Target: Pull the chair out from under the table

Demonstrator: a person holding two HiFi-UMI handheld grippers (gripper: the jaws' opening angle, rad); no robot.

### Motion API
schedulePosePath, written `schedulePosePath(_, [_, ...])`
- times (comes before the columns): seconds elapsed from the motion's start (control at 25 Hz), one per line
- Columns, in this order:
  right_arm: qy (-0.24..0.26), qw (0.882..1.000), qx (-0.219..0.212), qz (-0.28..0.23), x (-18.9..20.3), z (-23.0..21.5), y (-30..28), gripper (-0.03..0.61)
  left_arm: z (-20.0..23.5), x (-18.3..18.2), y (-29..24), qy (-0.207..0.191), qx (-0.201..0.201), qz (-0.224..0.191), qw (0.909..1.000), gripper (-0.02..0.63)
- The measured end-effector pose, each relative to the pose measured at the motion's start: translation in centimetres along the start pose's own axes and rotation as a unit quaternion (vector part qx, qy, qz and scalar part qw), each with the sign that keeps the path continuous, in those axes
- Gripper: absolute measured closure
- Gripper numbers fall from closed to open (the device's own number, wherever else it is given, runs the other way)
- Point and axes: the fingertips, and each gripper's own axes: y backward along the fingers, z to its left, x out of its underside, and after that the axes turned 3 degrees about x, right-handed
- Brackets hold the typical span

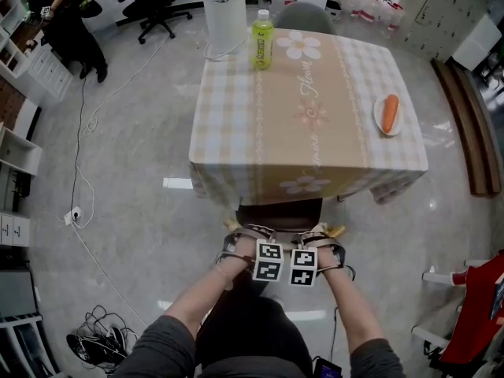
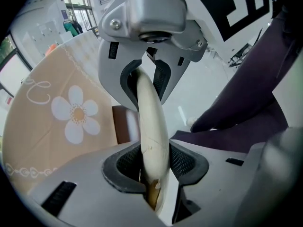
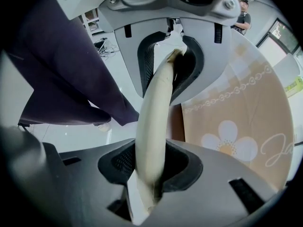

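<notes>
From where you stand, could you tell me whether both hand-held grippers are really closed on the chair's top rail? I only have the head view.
Observer: Yes for the left hand-held gripper: it is clamped on the cream rail.
Operator: And the right one, please?
Observer: The right hand-held gripper is clamped on that rail too.
Operator: Is there any damage there?
Observer: There is a chip in the paint beside the left one's near jaw, brown underneath.

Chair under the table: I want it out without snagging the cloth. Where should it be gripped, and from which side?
Its cream top rail, from above on the near side: only the chair back clears the cloth. The left gripper and right gripper clamp it there.
</notes>
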Motion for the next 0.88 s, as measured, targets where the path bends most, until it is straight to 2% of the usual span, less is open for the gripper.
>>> schedulePosePath(0.88, [0.002, 1.000, -0.003, 0.002, -0.7, 4.2, 0.7, 0.449, -4.1, -1.0, -0.3, 0.000, -0.007, 0.011, 0.9999, 0.468])
